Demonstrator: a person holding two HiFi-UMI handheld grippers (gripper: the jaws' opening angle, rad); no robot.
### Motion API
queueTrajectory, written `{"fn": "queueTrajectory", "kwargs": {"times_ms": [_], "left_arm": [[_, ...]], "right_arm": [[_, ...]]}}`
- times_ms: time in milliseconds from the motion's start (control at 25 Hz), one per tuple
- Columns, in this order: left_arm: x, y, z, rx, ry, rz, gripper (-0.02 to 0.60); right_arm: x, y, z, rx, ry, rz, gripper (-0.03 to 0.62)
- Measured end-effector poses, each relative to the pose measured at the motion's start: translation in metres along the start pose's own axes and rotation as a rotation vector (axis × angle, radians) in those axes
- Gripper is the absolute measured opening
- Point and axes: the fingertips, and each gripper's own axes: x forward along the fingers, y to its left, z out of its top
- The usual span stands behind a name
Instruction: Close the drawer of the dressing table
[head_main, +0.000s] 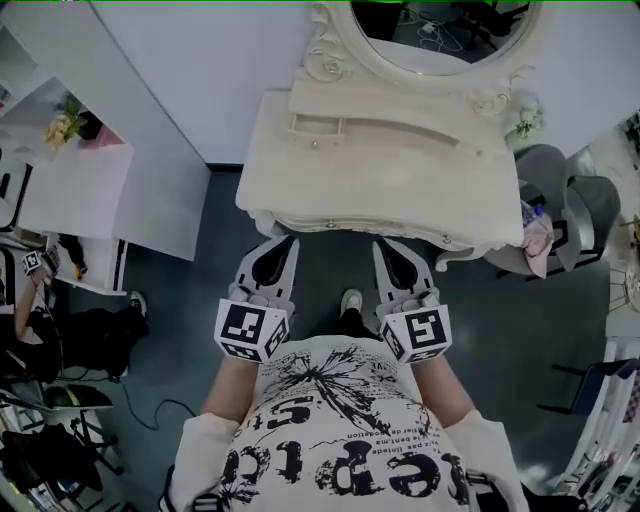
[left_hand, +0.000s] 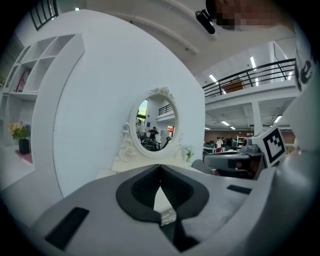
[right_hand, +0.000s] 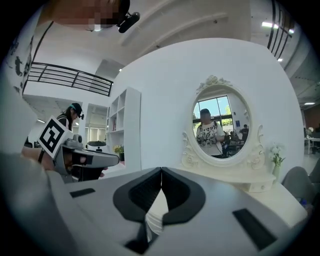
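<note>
The cream dressing table (head_main: 300, 180) with an oval mirror (head_main: 440, 40) stands straight ahead of me. No drawer sticks out past its carved front edge; the drawer front is hidden under the tabletop in the head view. My left gripper (head_main: 287, 240) is shut and empty, its tips right at the front edge on the left. My right gripper (head_main: 383, 247) is also shut and empty, at the same edge a little further right. The left gripper view shows the shut jaws (left_hand: 160, 166) pointing at the mirror (left_hand: 156, 125). The right gripper view shows its shut jaws (right_hand: 161, 170) below the mirror (right_hand: 220, 125).
A grey chair (head_main: 575, 215) stands right of the table. At left are a white shelf unit (head_main: 80, 190) with flowers (head_main: 63, 125) and a person's hand holding another gripper (head_main: 35, 265). Small drawers (head_main: 318, 128) sit on the tabletop. My feet are on the dark floor (head_main: 350, 300).
</note>
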Motion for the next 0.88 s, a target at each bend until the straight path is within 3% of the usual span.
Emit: {"fn": "queueTrajectory", "kwargs": {"times_ms": [360,600,880], "left_arm": [[0.136,0.002,0.020,-0.017,-0.007,0.045,0.018],[0.176,0.030,0.010,-0.046,0.021,0.096,0.018],[0.222,0.088,-0.011,-0.070,0.002,0.116,0.018]], "right_arm": [[0.069,-0.118,0.022,-0.037,-0.014,0.060,0.017],[0.107,-0.146,0.012,-0.011,0.026,0.080,0.017],[0.159,-0.170,0.005,0.013,0.044,0.021,0.017]]}}
